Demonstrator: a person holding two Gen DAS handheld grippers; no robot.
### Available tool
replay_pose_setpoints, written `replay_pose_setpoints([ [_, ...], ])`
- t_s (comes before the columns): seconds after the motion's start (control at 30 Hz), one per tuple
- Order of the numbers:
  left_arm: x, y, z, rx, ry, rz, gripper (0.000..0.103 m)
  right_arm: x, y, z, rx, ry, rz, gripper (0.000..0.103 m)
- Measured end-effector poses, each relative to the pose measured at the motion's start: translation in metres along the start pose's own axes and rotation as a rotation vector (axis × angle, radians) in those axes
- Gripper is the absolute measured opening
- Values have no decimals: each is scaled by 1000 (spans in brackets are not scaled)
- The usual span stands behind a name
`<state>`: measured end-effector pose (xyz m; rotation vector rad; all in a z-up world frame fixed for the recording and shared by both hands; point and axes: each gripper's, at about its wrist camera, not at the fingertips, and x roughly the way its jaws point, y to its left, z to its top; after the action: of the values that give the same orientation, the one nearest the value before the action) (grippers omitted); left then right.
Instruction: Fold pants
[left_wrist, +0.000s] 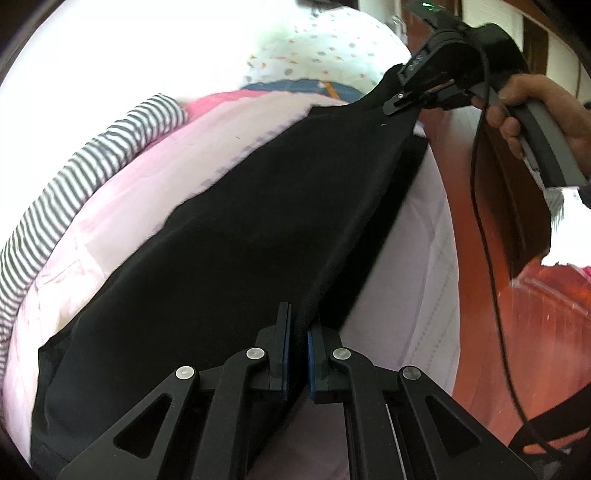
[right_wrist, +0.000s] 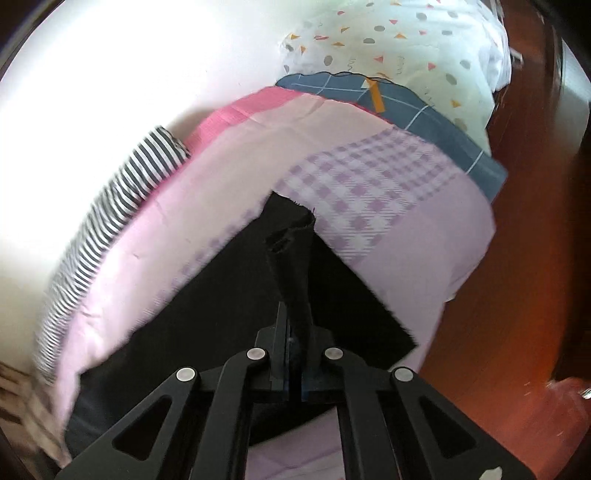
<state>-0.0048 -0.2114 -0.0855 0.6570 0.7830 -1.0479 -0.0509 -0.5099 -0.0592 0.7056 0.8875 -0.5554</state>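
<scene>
The black pants (left_wrist: 236, 236) hang stretched above a pink bedspread (left_wrist: 155, 173). My left gripper (left_wrist: 299, 332) is shut on one edge of the pants at the bottom of the left wrist view. My right gripper (left_wrist: 406, 98) shows there at the upper right, shut on the far end of the same edge, held by a hand (left_wrist: 535, 107). In the right wrist view my right gripper (right_wrist: 295, 332) pinches a bunched strip of the black pants (right_wrist: 291, 266), which drape down over the bedspread (right_wrist: 229, 177).
A striped black-and-white cloth (right_wrist: 110, 214) lies along the bed's left side. A dark blue checked cloth (right_wrist: 424, 114) and a white patterned quilt (right_wrist: 388, 44) lie at the far end. Reddish wooden floor (right_wrist: 517, 258) runs along the right of the bed.
</scene>
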Motion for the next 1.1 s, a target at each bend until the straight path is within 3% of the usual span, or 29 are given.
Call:
replay_pose_setpoints([
  [0.07,6,-3,-5,6,10,1,7,15,-12,-7,35,38,-2,3],
  [0.23,8,9,-3,-75,19,-51,9,23,-21,-15,40,34,-19,4],
  [0.4,-3,23,-4,-133,32,-121,16,12,-33,-7,70,13,-96,20],
  [0.53,-29,41,-11,-178,-19,-145,23,-6,-37,1,59,-10,-142,21],
  [0.63,-51,72,-20,-273,-64,-141,29,-18,-19,9,15,-52,-161,22],
  [0.67,-55,84,-22,-302,-73,-115,30,-21,-9,12,-10,-58,-150,22],
  [0.77,-71,130,-43,-414,-87,61,37,-15,43,15,-143,-27,-72,27],
  [0.87,-75,169,-71,-508,-42,206,40,8,122,6,-325,89,90,29],
  [0.93,-77,194,-96,-565,11,316,40,31,181,-9,-447,211,238,32],
  [1.03,-84,220,-127,-661,57,389,40,60,274,-40,-678,330,321,32],
  [1.1,-90,230,-147,-726,48,369,40,75,324,-61,-798,395,375,34],
])
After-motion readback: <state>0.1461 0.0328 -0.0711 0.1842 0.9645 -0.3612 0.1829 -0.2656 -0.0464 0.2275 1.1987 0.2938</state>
